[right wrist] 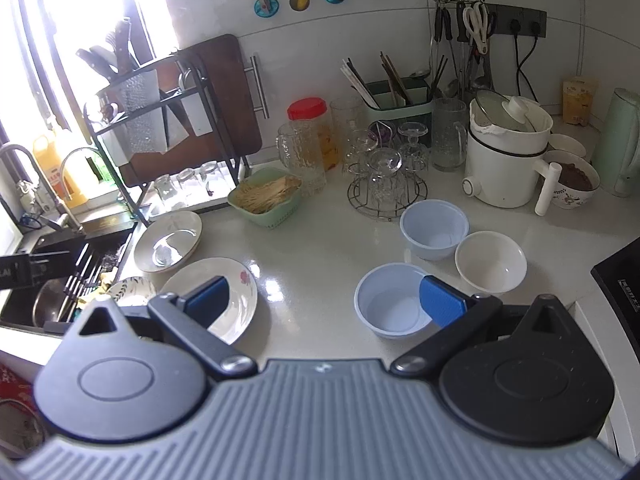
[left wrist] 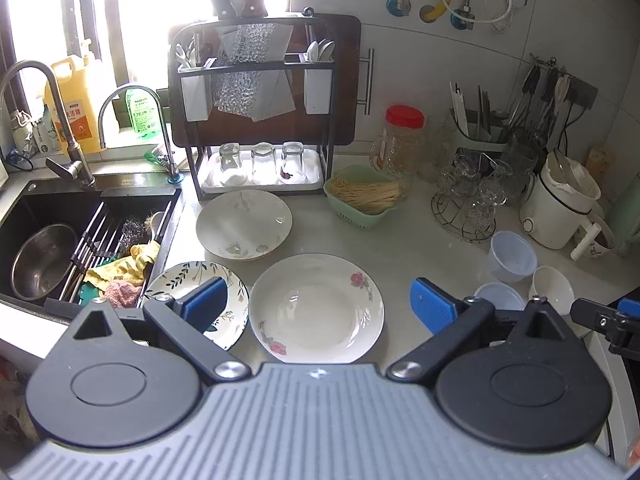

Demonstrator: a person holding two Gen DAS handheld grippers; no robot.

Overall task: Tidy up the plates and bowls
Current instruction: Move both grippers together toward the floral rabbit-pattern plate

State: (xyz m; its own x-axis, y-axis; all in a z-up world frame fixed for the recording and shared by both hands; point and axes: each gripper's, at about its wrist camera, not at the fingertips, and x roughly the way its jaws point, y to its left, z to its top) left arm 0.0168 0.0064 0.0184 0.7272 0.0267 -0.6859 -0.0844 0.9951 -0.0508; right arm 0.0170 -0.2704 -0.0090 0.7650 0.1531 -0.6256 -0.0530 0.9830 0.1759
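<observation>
Left wrist footage shows the left gripper [left wrist: 320, 300] held above the white countertop [left wrist: 420, 232] with its blue-padded fingers spread wide and nothing pinched between them. Framed between the fingers, a rose-patterned plate [left wrist: 316, 308] is seen lying flat; a leaf-patterned plate [left wrist: 192, 280] is set just beside it near the sink [left wrist: 36, 216], and a plain deep plate [left wrist: 244, 224] is placed behind, before the black dish rack [left wrist: 256, 120]. From the right wrist view, the right gripper [right wrist: 324, 300] is likewise seen spread apart and empty, hovering over a pale blue bowl [right wrist: 384, 304]. A second blue bowl [right wrist: 434, 228] and a white bowl [right wrist: 492, 260] are placed close by.
</observation>
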